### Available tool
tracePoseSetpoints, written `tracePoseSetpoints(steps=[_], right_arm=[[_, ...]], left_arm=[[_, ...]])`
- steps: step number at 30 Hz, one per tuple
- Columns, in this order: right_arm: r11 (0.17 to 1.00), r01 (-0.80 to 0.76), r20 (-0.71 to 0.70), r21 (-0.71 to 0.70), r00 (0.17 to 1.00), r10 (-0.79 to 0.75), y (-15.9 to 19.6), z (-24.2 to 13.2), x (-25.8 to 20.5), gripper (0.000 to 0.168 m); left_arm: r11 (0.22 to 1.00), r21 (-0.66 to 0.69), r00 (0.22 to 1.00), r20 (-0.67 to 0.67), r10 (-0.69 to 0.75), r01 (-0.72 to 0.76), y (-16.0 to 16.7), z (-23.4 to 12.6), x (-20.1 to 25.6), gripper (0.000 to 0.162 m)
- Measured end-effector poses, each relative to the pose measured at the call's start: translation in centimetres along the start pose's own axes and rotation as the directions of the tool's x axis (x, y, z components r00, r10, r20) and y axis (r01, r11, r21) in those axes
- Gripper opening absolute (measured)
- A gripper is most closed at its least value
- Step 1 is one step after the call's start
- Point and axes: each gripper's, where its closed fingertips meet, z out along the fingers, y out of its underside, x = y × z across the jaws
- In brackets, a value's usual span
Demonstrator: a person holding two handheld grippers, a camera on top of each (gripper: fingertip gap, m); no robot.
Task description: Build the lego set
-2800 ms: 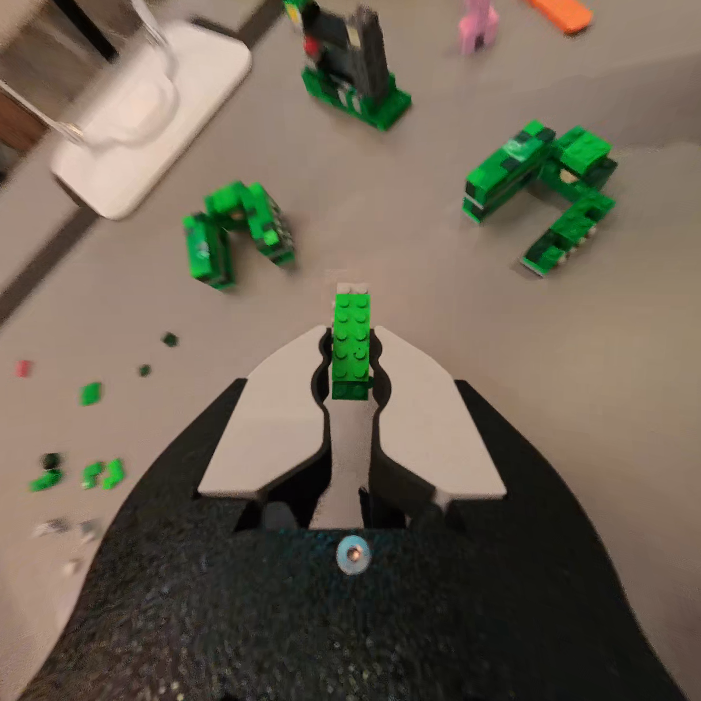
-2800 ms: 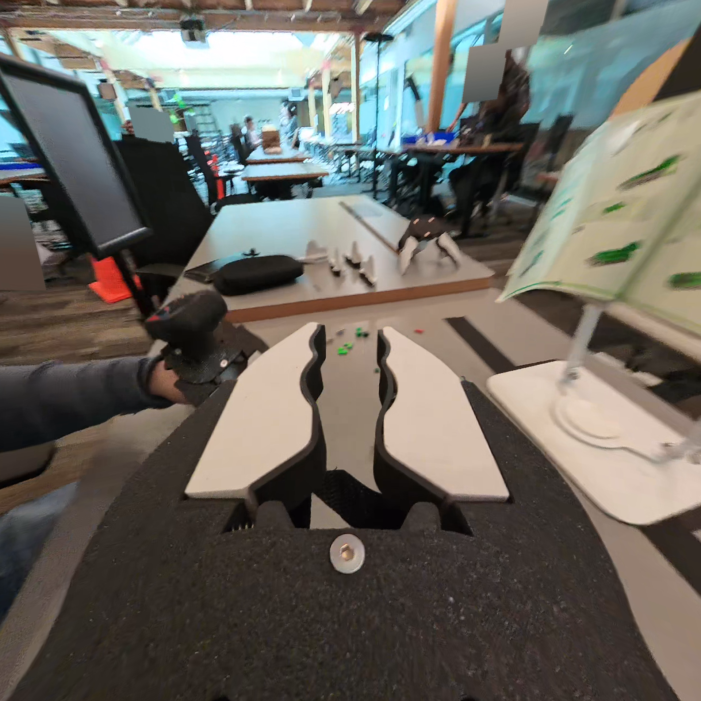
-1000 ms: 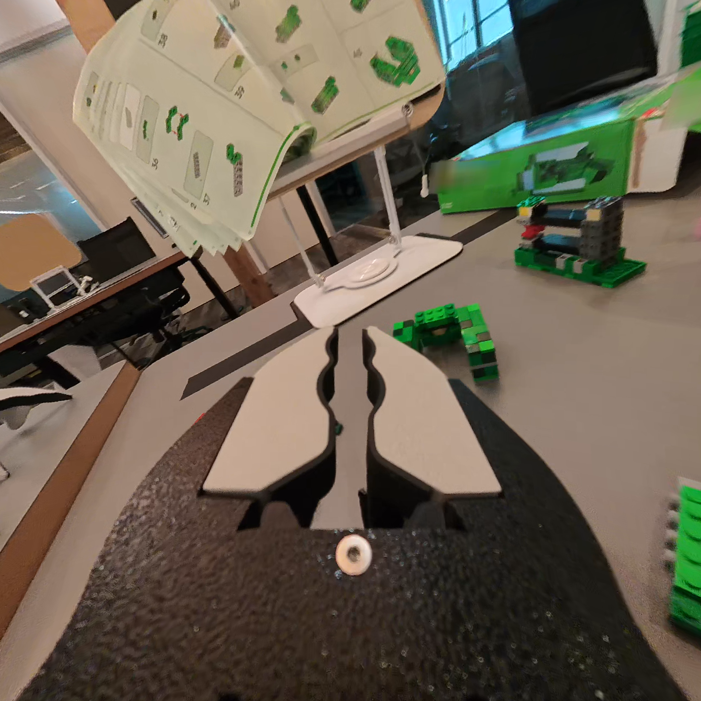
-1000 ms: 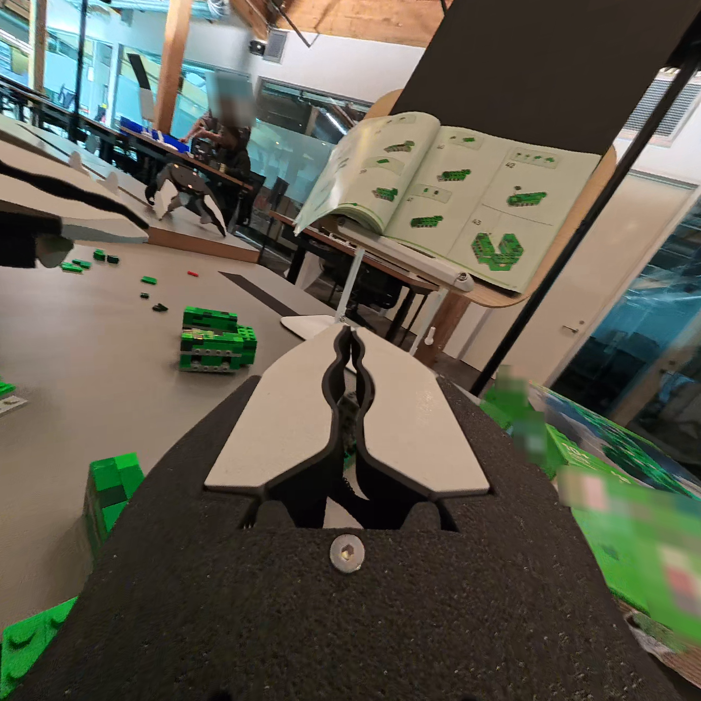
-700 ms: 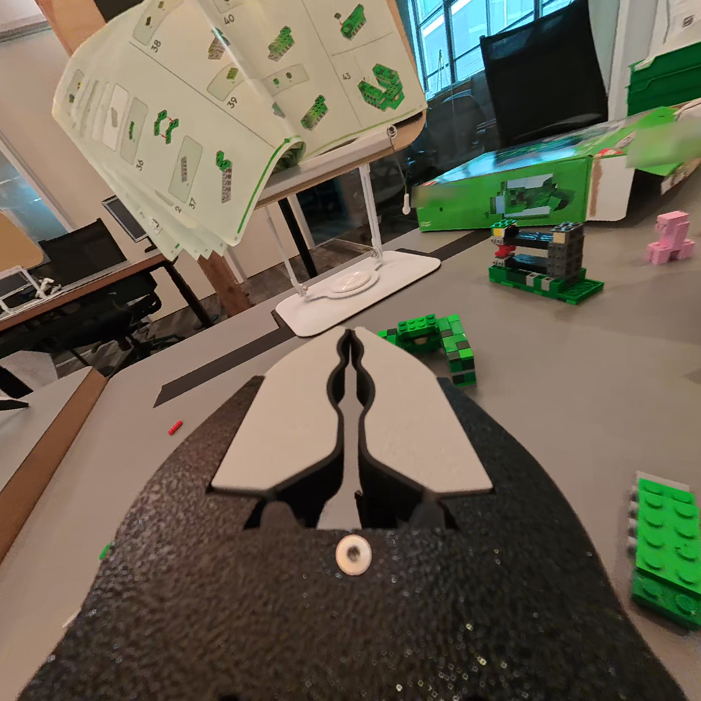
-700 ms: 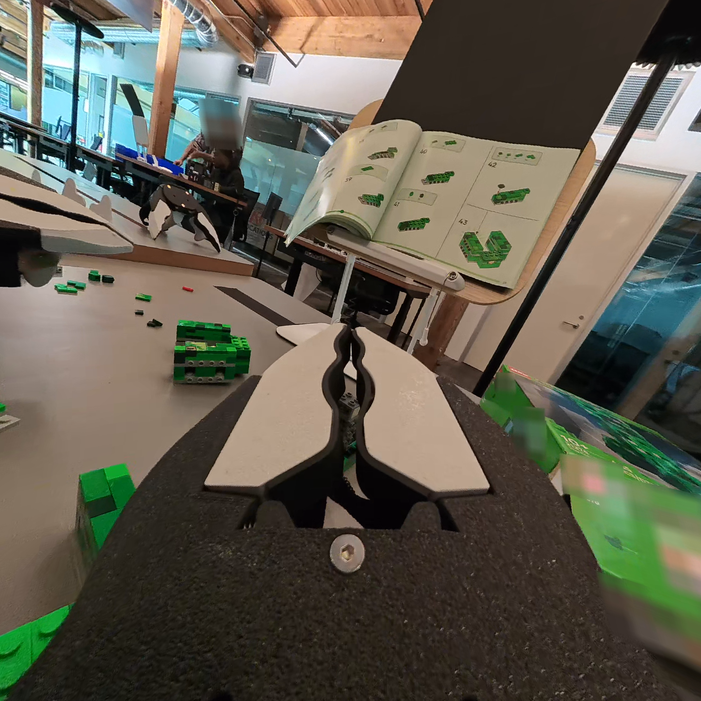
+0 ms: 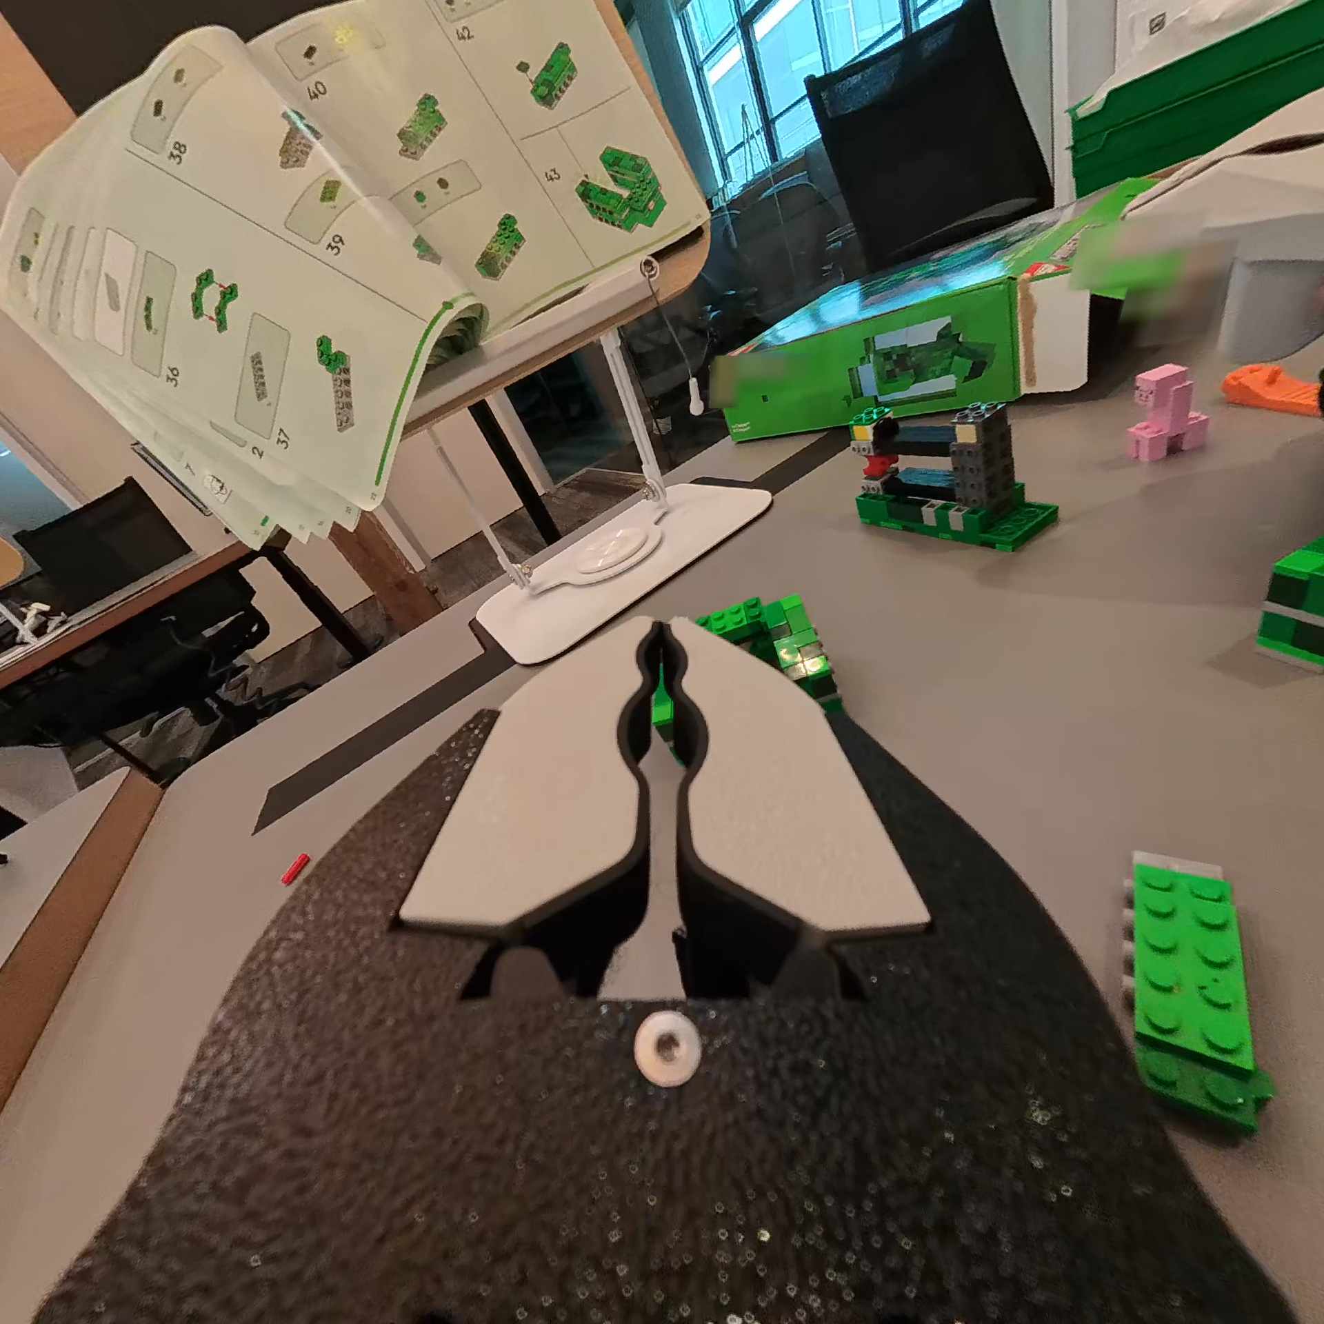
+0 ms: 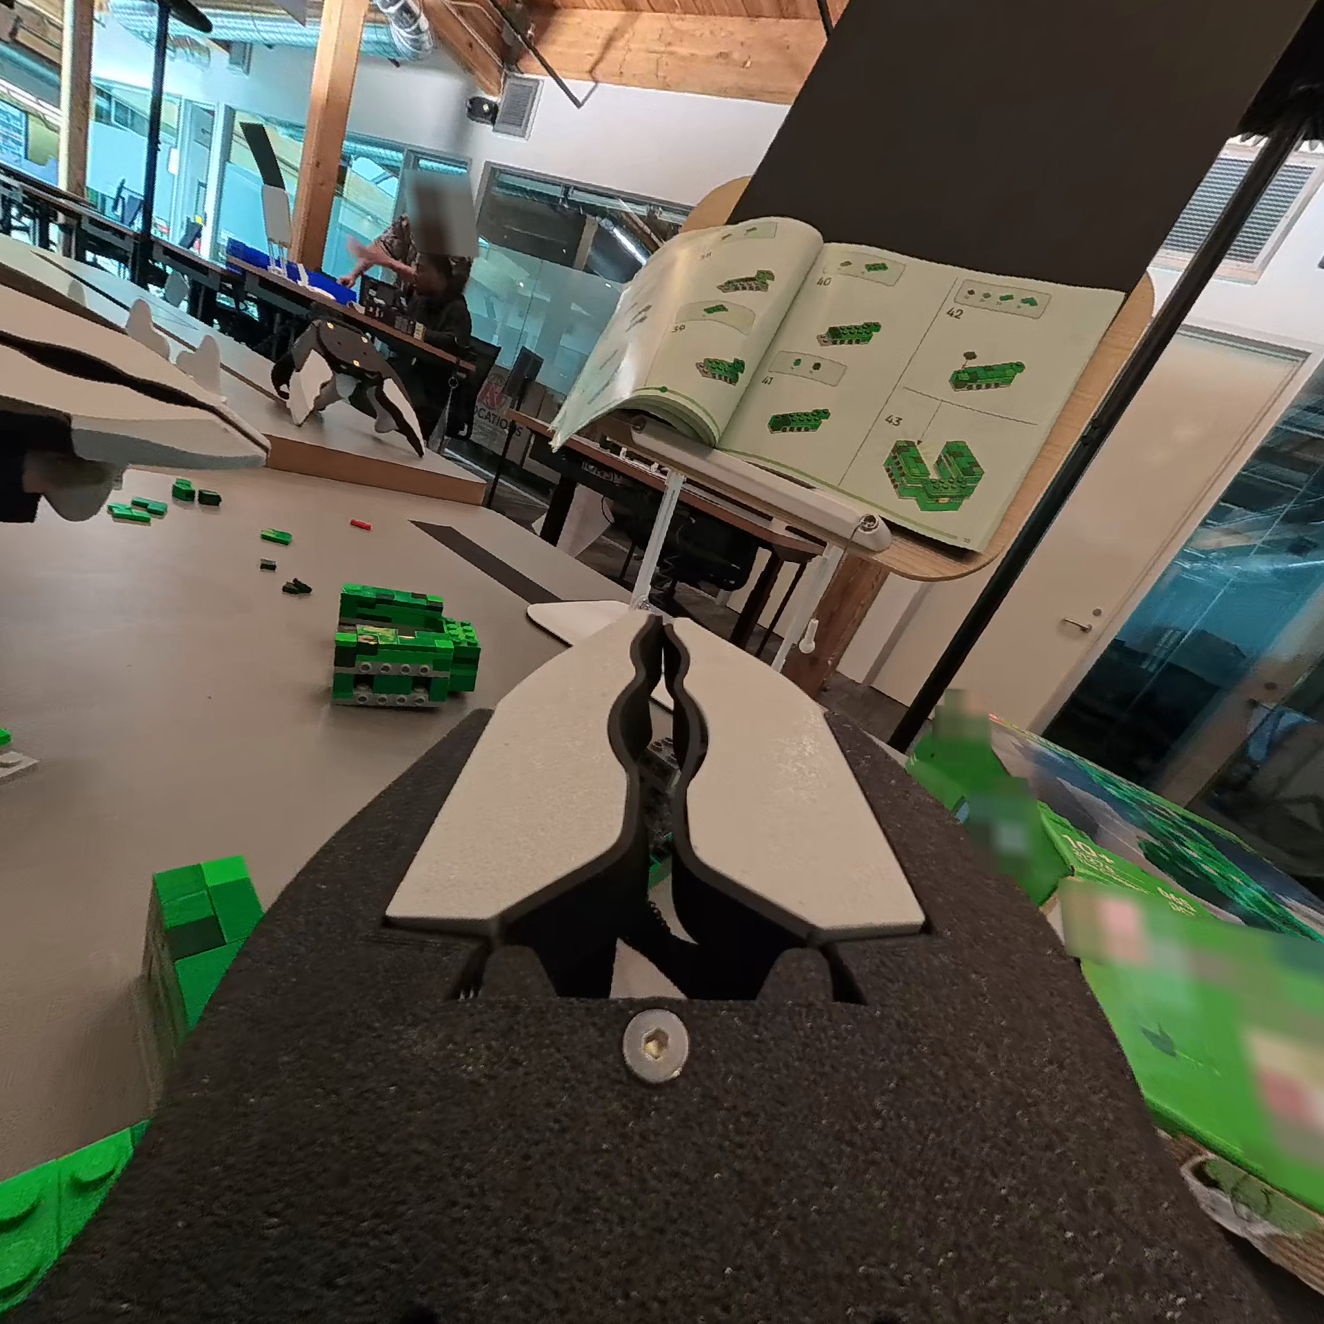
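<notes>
Left wrist view: left gripper (image 7: pixel 660 630) held low over the grey table (image 7: pixel 1003 716), its pale fingers (image 7: pixel 544 788) pressed together at the tips and gripping nothing.
Far left: red lego bit (image 7: pixel 294 867) lying alone on the table.
Upper left: open instruction booklet (image 7: pixel 301 215) propped on a white stand (image 7: pixel 623 566); lower pages curl out of frame.
Centre: green U-shaped build (image 7: pixel 781 637) on the table just beyond the fingertips, its near side hidden behind them.
Right of centre: grey-and-black build on a green baseplate (image 7: pixel 953 494), farther back, with the green set box (image 7: pixel 895 365) behind it, partly blurred.
Right: pink lego pig (image 7: pixel 1164 423) and an orange tool (image 7: pixel 1268 387), cut by the frame edge.
Lower right: flat green plate (image 7: pixel 1189 996) lying studs-up beside the gripper body; a green block (image 7: pixel 1297 616) above it is cropped.

Right wrist view: right gripper (image 8: pixel 658 630), fingers (image 8: pixel 781 795) closed to the tips; a small dark grey piece shows in the gap lower down, but whether it is pinched cannot be told.
Left edge: the other gripper intrudes, over scattered small green pieces (image 8: pixel 143 505).
Left of centre: the U-shaped build sits well apart from the fingers.
Lower left: green bricks (image 8: pixel 200 924) half hidden behind the gripper body.
Background: a person at a distant desk, head blurred.
</notes>
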Motion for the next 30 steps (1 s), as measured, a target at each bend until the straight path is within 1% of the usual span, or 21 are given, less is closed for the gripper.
tracePoseSetpoints(steps=[11, 19, 24, 28, 30], right_arm=[[0.999, 0.037, 0.055, -0.014, 0.998, -0.036, 0.2, 0.2, -1.2, 0.000], [0.999, 0.030, 0.060, -0.018, 0.998, -0.029, 0.3, 0.2, -1.2, 0.000], [0.999, 0.029, 0.061, -0.019, 0.998, -0.028, 0.4, 0.2, -1.2, 0.000], [0.999, 0.028, 0.079, -0.029, 0.997, -0.025, 0.6, 0.4, -1.5, 0.000], [0.999, 0.040, 0.060, -0.034, 0.997, -0.037, 0.7, 0.4, -1.3, 0.000]], left_arm=[[0.998, 0.019, 0.998, 0.004, -0.068, 0.067, 0.0, -0.2, -0.6, 0.000], [1.000, 0.010, 0.999, -0.033, -0.022, 0.022, -0.1, 0.1, 0.5, 0.000], [1.000, 0.008, 0.996, -0.091, 0.020, -0.020, -0.3, 0.2, 1.8, 0.000], [0.998, -0.005, 0.993, -0.100, 0.062, -0.063, -0.2, 0.3, 2.3, 0.000], [0.997, -0.007, 0.992, -0.101, 0.075, -0.076, -0.2, 0.3, 2.3, 0.000]])
